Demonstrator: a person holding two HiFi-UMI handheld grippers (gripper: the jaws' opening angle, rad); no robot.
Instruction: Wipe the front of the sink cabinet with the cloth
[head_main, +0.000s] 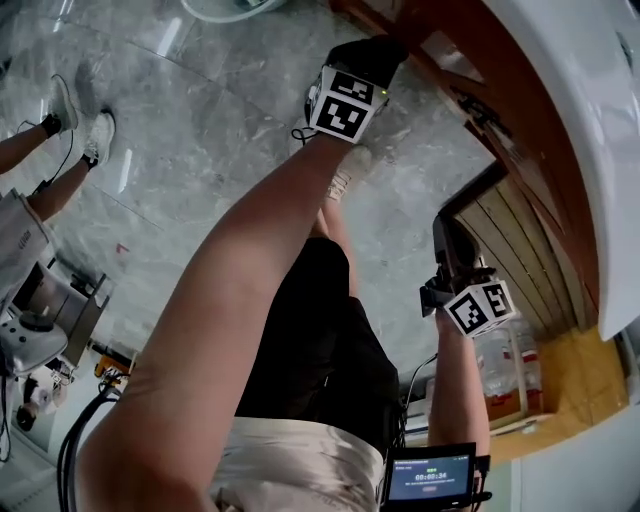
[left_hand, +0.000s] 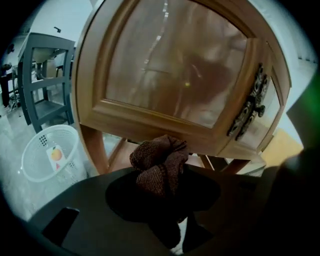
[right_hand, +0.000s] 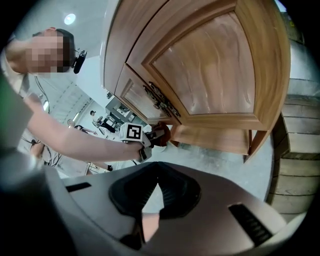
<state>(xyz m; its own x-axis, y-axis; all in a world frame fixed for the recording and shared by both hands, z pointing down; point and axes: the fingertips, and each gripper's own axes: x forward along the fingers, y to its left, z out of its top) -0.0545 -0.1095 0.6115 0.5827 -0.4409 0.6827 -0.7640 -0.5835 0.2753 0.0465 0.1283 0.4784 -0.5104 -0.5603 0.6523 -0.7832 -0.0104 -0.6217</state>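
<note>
The left gripper (head_main: 365, 60) pinches the cloth (left_hand: 160, 167) low in the frame, under the cabinet (left_hand: 175, 65). The cloth hides its tips. The right gripper (right_hand: 156, 187) is closed and empty.

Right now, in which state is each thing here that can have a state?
cabinet doors, both closed.
left gripper, shut on the cloth.
cloth, bunched up, near the cabinet doors' lower edge; contact unclear.
right gripper, shut, nothing between the jaws.
basket, upright on the floor.
</note>
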